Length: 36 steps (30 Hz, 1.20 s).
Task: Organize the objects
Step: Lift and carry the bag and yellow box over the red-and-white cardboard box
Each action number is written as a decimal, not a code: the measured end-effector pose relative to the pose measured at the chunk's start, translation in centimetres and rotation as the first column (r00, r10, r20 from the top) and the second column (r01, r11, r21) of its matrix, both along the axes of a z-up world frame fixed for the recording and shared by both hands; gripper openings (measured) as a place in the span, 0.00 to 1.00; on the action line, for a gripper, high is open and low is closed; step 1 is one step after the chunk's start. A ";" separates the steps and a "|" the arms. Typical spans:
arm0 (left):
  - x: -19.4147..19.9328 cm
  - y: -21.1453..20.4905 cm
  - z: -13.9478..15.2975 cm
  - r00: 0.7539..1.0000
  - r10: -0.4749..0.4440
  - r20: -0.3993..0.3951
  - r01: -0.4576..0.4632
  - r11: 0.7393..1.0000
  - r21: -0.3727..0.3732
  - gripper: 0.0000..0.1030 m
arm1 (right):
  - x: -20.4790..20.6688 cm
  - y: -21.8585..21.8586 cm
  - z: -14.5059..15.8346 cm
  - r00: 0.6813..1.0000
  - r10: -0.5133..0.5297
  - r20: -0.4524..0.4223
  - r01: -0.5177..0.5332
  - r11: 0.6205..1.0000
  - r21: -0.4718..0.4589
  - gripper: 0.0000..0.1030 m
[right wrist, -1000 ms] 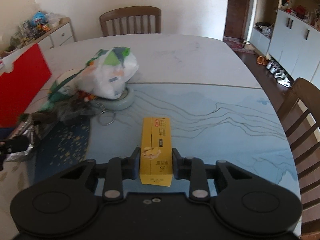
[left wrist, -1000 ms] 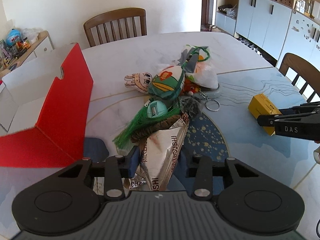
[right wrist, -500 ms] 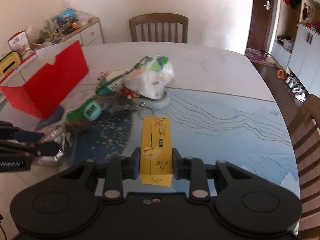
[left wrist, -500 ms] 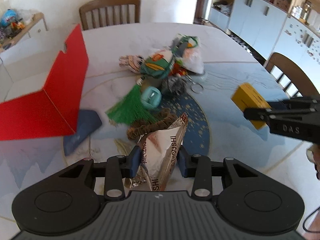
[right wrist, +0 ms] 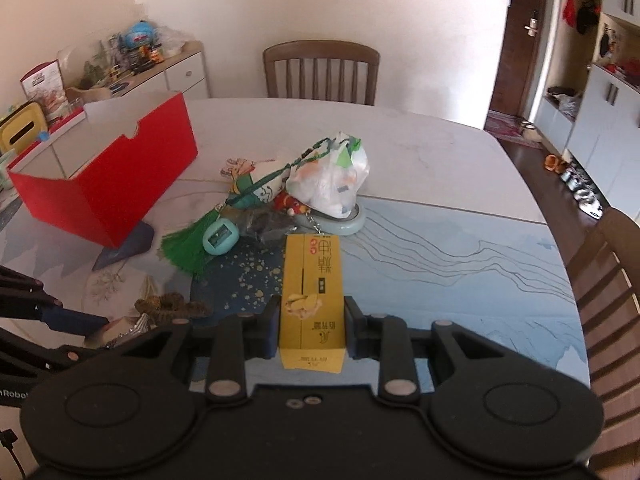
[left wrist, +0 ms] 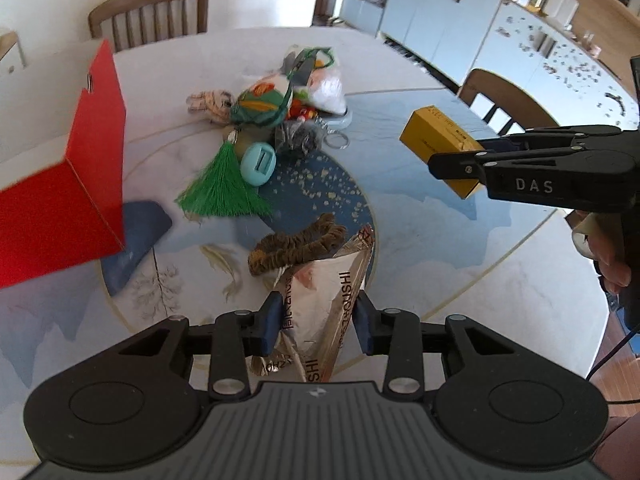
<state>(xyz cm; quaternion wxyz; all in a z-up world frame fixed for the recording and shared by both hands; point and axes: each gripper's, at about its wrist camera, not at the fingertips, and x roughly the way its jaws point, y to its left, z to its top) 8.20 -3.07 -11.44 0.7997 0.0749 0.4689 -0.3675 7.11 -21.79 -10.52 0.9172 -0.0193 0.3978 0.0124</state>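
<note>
My left gripper [left wrist: 316, 320] is shut on a silver snack packet [left wrist: 328, 304] and holds it above the table. My right gripper [right wrist: 312, 328] is shut on a yellow carton [right wrist: 312, 292], also lifted; that carton shows in the left wrist view [left wrist: 436, 140]. An open red box [right wrist: 108, 176] stands at the table's left [left wrist: 76, 184]. A pile lies mid-table: a green tassel [left wrist: 220, 188], a teal round case [left wrist: 258, 162], a white plastic bag [right wrist: 330, 180], a stuffed toy [left wrist: 256, 104] and a brown fuzzy strip [left wrist: 296, 248].
A keyring [left wrist: 338, 142] lies by the pile. A wooden chair [right wrist: 320, 72] stands at the far side and another [right wrist: 608, 280] at the right. White cabinets [left wrist: 460, 28] line the right wall. A cluttered sideboard [right wrist: 132, 72] stands behind the red box.
Both grippers have risen and pulled back from the table with their objects. The snack packet has come up off the brown strip. The right gripper now sits higher and nearer the left one.
</note>
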 end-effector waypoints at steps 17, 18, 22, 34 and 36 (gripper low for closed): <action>3.6 6.6 1.0 0.960 -0.192 -0.204 0.158 0.972 -0.171 0.31 | -0.9 5.6 2.9 0.995 -0.085 0.044 0.085 0.996 0.004 0.28; 3.9 7.1 1.6 0.964 -0.190 -0.184 0.157 0.971 -0.182 0.29 | -0.8 6.0 3.2 0.995 -0.082 0.049 0.082 0.997 0.004 0.28; 5.5 9.2 4.0 0.980 -0.168 -0.110 0.142 0.967 -0.212 0.27 | -0.1 8.0 4.4 0.997 -0.052 0.060 0.053 0.998 -0.014 0.28; 4.2 9.8 3.6 0.958 -0.287 -0.011 0.283 0.948 -0.148 0.38 | 2.1 11.0 6.1 0.996 -0.004 0.088 0.008 0.999 -0.044 0.28; 3.7 9.7 3.0 0.953 -0.304 -0.009 0.299 0.942 -0.150 0.66 | 2.1 11.0 5.9 0.997 -0.003 0.080 0.006 0.999 -0.036 0.28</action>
